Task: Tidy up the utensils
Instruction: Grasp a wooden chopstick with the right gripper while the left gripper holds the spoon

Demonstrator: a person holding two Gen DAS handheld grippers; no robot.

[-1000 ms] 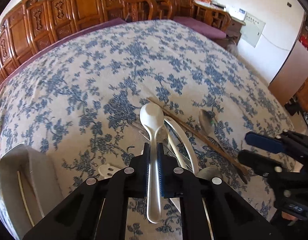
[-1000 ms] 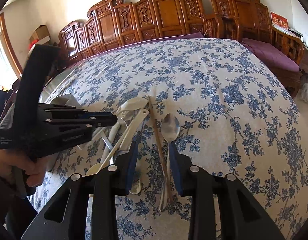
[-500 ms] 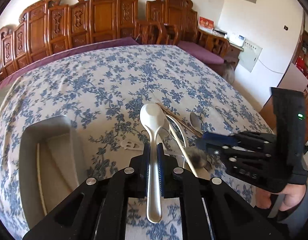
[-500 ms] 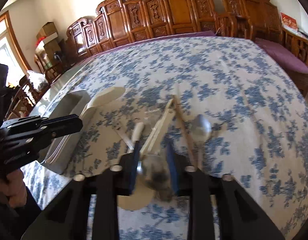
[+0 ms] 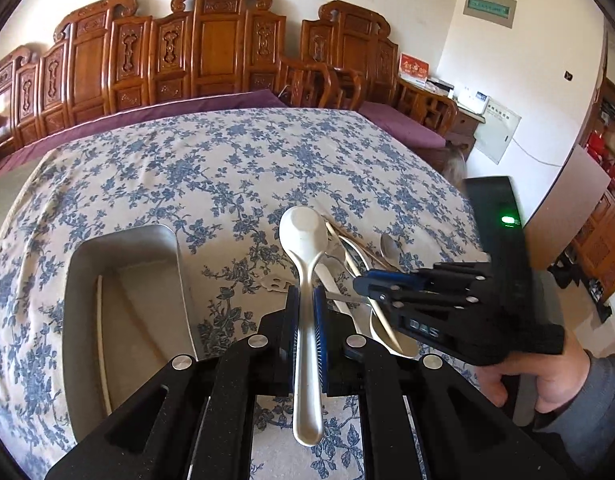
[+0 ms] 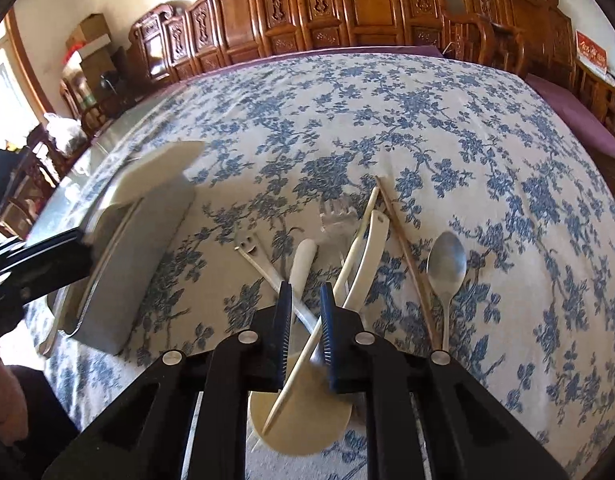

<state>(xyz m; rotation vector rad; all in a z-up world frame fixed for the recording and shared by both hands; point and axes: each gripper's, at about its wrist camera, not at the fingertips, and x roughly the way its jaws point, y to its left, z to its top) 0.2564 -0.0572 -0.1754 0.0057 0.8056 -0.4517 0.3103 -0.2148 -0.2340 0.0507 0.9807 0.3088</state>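
White plastic is what your left gripper (image 5: 305,322) is clamped on: the handle of a white spoon (image 5: 303,240), bowl forward and raised above the blue-flowered tablecloth (image 5: 227,168), just right of the grey tray (image 5: 125,240) on the table's left, which looks like the collecting bin and already holds one pale chopstick (image 5: 101,340) along its floor. To finish this step well, carry the spoon over the tray's open mouth, tip it low so the bowl lands flat inside, and only then let go, so it does not bounce off the rim. Your right gripper (image 6: 305,322) is closing its jaws over the loose pile, with a cream chopstick (image 6: 327,300) and a slim metal handle (image 6: 275,280) crossing between them; from the right wrist view you cannot yet tell that the pads press on either. Pick one piece, not two crossed ones, or the second will swing and drop. The metal spoon (image 6: 445,268), the brown chopstick (image 6: 405,256), the clear plastic fork (image 6: 337,216) and the cream ladle (image 6: 299,412) underneath lie untouched, so work outward from the tangle.
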